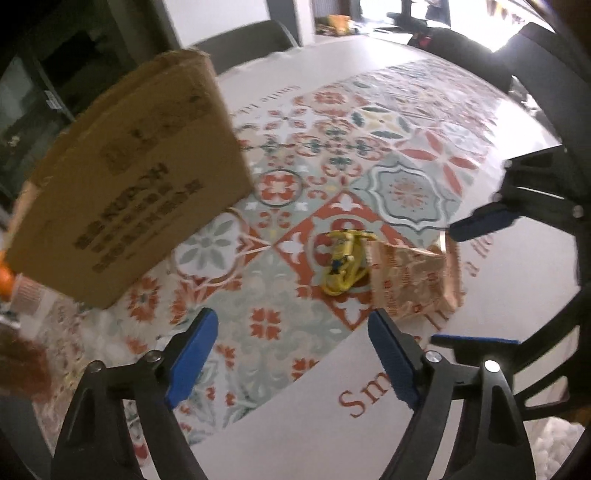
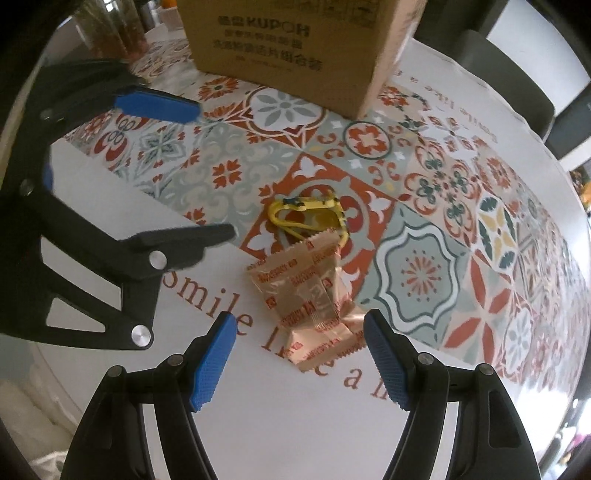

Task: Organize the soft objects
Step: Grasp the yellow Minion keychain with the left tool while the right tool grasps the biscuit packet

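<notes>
A shiny gold-pink snack packet [image 2: 317, 291] lies on the tablecloth, with a small yellow plastic bag [image 2: 306, 214] just behind it. Both show in the left wrist view, the packet [image 1: 413, 280] to the right of the yellow bag [image 1: 341, 262]. My right gripper [image 2: 299, 354] is open and empty, its jaws either side of the packet's near end, just above the table. My left gripper [image 1: 291, 354] is open and empty, short of the yellow bag. It shows in the right wrist view [image 2: 207, 170] at left. A brown cardboard box [image 1: 136, 181] stands beyond, also in the right wrist view [image 2: 295, 48].
The round table [image 1: 325, 443] has a patterned tile-print cloth with red lettering. Dark chairs [image 1: 251, 40] stand around the far rim. Jars [image 2: 114, 29] stand left of the box. An orange object [image 1: 5, 280] sits at the far left edge.
</notes>
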Motion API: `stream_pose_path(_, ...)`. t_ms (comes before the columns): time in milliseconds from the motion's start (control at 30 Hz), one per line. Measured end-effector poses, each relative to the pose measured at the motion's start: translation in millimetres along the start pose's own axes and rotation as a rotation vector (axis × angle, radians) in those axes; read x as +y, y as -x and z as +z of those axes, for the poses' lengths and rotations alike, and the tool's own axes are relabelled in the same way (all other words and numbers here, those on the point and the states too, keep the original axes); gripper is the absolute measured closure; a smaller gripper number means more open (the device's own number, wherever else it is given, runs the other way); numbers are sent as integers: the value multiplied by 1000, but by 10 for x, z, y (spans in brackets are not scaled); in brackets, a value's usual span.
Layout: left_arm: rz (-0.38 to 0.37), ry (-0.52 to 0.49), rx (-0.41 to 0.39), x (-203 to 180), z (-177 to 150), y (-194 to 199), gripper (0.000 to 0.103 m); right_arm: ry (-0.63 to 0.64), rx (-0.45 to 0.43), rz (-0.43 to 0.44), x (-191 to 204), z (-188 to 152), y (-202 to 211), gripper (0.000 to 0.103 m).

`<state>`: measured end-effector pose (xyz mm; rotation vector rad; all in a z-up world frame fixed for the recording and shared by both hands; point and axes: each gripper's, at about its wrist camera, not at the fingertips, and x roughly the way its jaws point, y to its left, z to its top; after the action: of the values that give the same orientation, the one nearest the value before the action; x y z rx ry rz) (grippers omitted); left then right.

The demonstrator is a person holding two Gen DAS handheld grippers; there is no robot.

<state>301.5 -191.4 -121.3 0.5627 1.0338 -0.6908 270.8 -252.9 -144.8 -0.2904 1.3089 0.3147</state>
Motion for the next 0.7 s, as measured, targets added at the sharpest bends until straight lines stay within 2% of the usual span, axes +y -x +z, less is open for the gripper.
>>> stream_pose_path(233,-103,-82,43,4,111,-201,26,-24,22,40,-109,56,-150,30)
stream_pose_path(433,-113,-128,65,-7,189,-339,34,-53,56,70,-156,93,-308,30)
stream_pose_path(567,-152,-124,66,-3,233,-413,38,-114,34,91,-233,91,-341,31)
stream_pose_path(667,-176,-111,53,-1,263,-456,40,-149,-11,46,-261,80,-329,31)
stream_pose_path(700,-184,-104,50,-4,274,-479,44,-163,-22,46,-281,67,-332,31)
